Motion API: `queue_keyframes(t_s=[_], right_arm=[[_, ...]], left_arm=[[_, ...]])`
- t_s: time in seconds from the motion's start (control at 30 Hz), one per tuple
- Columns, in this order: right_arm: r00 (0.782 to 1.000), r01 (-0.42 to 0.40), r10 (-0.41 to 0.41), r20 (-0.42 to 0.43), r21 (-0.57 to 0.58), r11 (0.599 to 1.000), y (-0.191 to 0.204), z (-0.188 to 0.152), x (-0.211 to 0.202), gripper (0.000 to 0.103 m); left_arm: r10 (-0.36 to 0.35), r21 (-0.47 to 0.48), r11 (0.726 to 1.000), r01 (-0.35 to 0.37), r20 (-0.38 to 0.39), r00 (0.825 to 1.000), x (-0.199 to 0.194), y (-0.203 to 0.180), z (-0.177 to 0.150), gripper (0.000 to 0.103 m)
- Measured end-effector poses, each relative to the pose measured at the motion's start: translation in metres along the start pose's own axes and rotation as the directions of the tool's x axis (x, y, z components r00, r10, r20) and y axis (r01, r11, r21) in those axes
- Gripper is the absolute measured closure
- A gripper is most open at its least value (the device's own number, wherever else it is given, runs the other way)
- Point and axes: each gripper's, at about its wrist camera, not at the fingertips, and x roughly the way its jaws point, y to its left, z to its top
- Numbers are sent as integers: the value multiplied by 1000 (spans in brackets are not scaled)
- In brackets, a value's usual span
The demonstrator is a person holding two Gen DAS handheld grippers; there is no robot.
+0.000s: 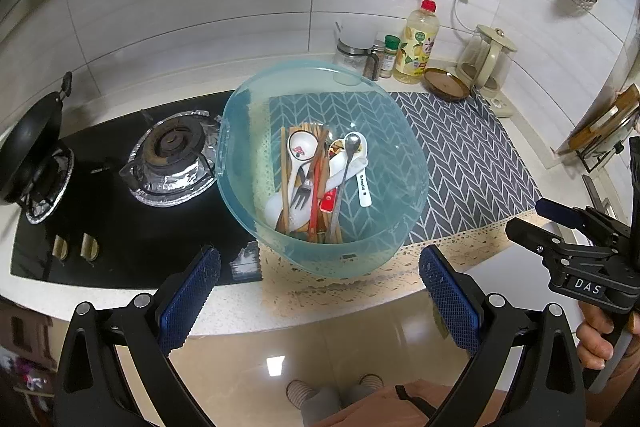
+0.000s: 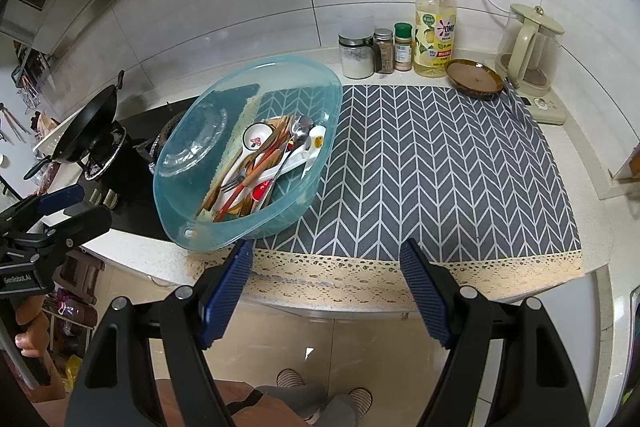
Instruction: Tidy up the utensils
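A clear blue plastic tub [image 1: 240, 115] [image 2: 192, 227] stands on the left end of a grey chevron mat [image 1: 472, 163] [image 2: 432, 167], partly over the hob. Inside lie mixed utensils: white ceramic spoons [image 1: 303, 149] [image 2: 256, 139], a metal spoon [image 1: 351, 143], a fork [image 1: 301, 195], wooden chopsticks [image 1: 285, 183] [image 2: 216, 193] and a red-handled piece [image 1: 329, 203]. My left gripper [image 1: 320, 297] hangs open in front of the counter edge, below the tub. My right gripper [image 2: 326, 293] is open too, over the mat's lace border, right of the tub. Neither holds anything.
A gas hob [image 1: 120, 219] with a foil-lined burner [image 1: 172, 163] and a black pan [image 1: 28, 151] lies left. Along the tiled wall stand spice jars [image 2: 384, 51], a dish-soap bottle [image 2: 435, 27], a brown dish [image 2: 474, 77] and a kettle [image 2: 530, 51]. A person's slippered feet [image 2: 320, 387] show below.
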Motion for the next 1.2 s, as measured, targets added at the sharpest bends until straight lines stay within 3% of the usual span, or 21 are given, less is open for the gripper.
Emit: queue_keyframes(t_s=[1.2], right_arm=[[1000,3,-3,4,-4,1000,-2,2,2,29]], left_arm=[[-3,5,1000,3,2,1000,0,2,4,4]])
